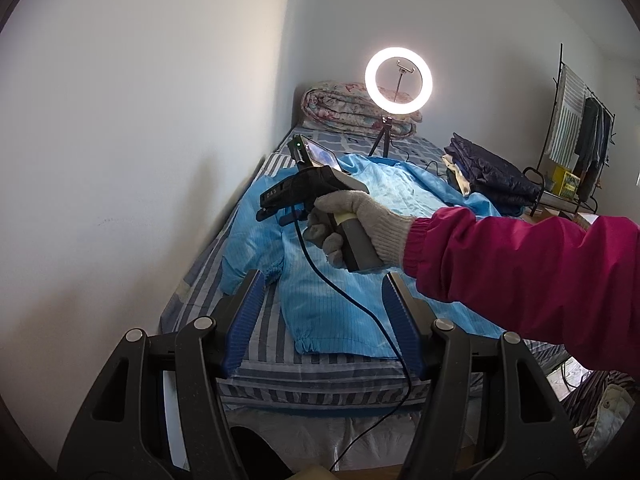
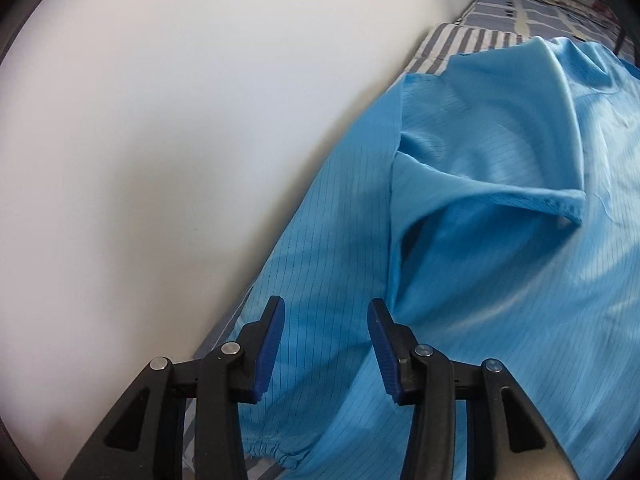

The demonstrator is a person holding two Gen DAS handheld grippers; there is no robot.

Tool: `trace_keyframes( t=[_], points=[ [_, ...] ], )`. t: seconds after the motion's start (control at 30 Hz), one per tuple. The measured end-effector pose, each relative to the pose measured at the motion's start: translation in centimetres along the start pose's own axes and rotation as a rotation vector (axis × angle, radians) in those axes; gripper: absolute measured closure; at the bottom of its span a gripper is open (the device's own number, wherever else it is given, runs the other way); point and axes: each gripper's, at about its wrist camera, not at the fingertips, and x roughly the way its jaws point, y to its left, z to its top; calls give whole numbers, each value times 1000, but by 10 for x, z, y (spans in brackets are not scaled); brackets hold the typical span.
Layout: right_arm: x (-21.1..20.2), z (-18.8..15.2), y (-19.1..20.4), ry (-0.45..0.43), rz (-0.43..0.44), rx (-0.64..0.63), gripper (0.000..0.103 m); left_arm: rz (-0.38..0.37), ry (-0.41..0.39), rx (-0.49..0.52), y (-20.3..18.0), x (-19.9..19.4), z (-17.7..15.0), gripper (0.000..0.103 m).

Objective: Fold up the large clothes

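Observation:
A light blue pinstriped jacket [image 1: 332, 320] lies spread on the striped bed [image 1: 264, 344], one sleeve along the wall side. My left gripper [image 1: 325, 280] hovers open over the foot of the bed with nothing between its fingers. A gloved hand [image 1: 372, 220] in a pink sleeve [image 1: 520, 272] holds my right gripper [image 1: 272, 210] low over the sleeve near the wall. In the right wrist view, my right gripper [image 2: 326, 304] stands open just above the blue jacket [image 2: 480, 260], near the sleeve's seam. A raised fold of cloth lies ahead of it.
A white wall [image 1: 120, 160] runs close along the bed's left side. At the far end stand a lit ring light [image 1: 398, 80] and a rolled floral quilt [image 1: 340, 108]. A pile of dark clothes [image 1: 492, 176] sits right. A black cable [image 1: 360, 308] trails across the jacket.

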Motion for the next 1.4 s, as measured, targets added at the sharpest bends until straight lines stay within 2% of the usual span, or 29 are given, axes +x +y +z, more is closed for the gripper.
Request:
trace_keyframes(
  t=[0.17, 0.33, 0.4, 0.43, 0.47, 0.7, 0.8, 0.97, 1.1, 1.23, 1.4],
  points=[
    [16, 8, -5, 11, -49, 36, 58, -2, -4, -1, 1, 0, 0, 39],
    [34, 9, -12, 39, -41, 73, 59, 0, -3, -6, 2, -1, -1, 40],
    [34, 10, -11, 40, -34, 74, 77, 0, -4, -4, 2, -1, -1, 39],
    [34, 11, -11, 45, -13, 81, 94, 2, -5, -3, 2, -1, -1, 40],
    [29, 7, -8, 43, 0, 86, 103, 1, -4, -3, 3, -1, -1, 40],
    [-5, 11, 12, -39, 80, 65, 103, 6, -5, 1, -2, 0, -2, 39],
    [-18, 9, 19, -66, 36, 10, 103, 2, -3, -5, -3, 0, -2, 40],
    [-26, 4, 10, -80, 26, 47, 103, 1, -26, 23, -9, -4, 0, 40],
    [-52, -2, -3, -100, 84, 96, 103, 11, -4, 19, -5, 1, -1, 40],
    [-100, -24, -13, -126, 151, 123, 103, 29, 0, 11, -3, 2, -2, 40],
    [-134, -61, -46, -142, 168, 184, 103, 39, 14, 19, -5, 6, -3, 40]
  ],
)
